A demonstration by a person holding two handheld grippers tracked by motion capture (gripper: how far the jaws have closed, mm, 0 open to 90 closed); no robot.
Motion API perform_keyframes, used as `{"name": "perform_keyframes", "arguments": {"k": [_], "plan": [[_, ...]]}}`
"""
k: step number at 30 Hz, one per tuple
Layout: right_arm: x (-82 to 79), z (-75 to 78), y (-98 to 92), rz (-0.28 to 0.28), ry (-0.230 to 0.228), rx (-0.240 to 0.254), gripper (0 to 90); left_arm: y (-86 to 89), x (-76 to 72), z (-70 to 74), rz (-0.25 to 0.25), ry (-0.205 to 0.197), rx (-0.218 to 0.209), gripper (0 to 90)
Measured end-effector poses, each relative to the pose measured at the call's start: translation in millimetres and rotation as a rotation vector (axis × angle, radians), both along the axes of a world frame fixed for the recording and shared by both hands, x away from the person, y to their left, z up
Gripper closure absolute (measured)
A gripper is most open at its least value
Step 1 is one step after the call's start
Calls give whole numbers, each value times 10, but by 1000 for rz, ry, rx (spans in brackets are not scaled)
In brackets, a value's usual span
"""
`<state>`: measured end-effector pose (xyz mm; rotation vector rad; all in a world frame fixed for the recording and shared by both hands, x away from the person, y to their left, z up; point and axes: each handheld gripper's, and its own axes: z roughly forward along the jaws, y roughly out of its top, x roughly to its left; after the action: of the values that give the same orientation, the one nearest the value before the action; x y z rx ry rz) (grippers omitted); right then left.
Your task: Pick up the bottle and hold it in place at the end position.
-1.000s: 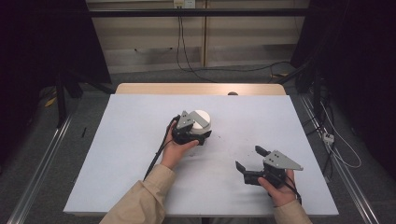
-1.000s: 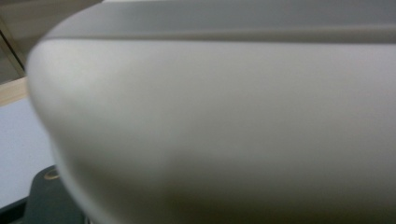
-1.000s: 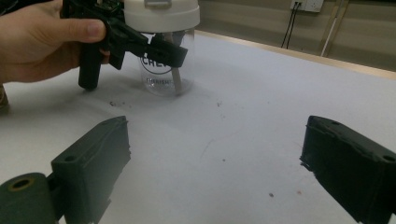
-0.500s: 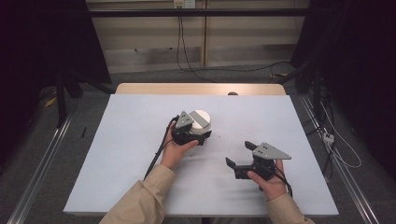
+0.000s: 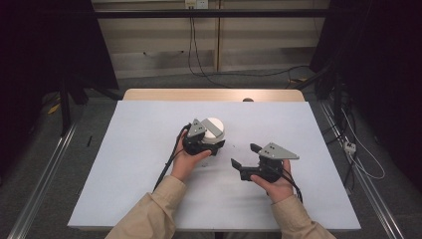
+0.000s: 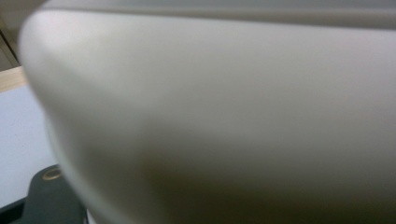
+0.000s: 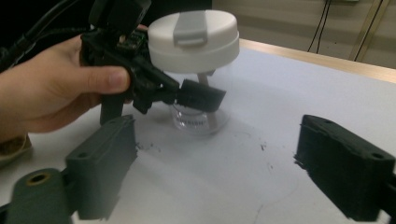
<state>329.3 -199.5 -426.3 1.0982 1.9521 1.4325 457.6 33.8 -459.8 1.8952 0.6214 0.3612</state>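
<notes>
A clear jar [image 7: 198,119] with a white lid [image 7: 194,39] stands on the white table [image 5: 134,159] near its middle. My left gripper [image 5: 213,144] is shut on the jar's clear body just under the lid [image 5: 215,127], one black jaw across its front. In the left gripper view the white lid [image 6: 210,116] is blurred and very close. My right gripper [image 5: 244,155] is to the right of the jar and points at it. Its jaws have just been closing a little, but they stand wide apart with nothing between them. The right gripper [image 7: 222,168] is short of the jar.
Dark scuff marks [image 7: 261,147] lie on the white surface between the right gripper and the jar. The table's wooden far edge [image 5: 214,94] borders a floor with cables [image 5: 199,59]. Metal rails [image 5: 45,169] run along both sides of the table.
The right gripper has moved left across the table toward the jar, rising slightly. The left gripper and the jar have stayed put.
</notes>
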Motion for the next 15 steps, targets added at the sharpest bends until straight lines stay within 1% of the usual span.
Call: {"name": "perform_keyframes", "arguments": {"k": [1,3,8,12,15], "plan": [[18,9,14,-3,4,4,153,1,-1,-1,-1,2,-2,180],[55,26,37,-1,9,-7,165,4,-1,1,-2,4,-2,180],[126,85,93,6,7,-28,285,2,1,-3,-1,5,-6,180],[179,120,131,14,7,-29,413,-7,1,-7,0,6,-8,180],[217,132,164,29,26,-27,519,-7,3,-8,1,8,-13,180]]}}
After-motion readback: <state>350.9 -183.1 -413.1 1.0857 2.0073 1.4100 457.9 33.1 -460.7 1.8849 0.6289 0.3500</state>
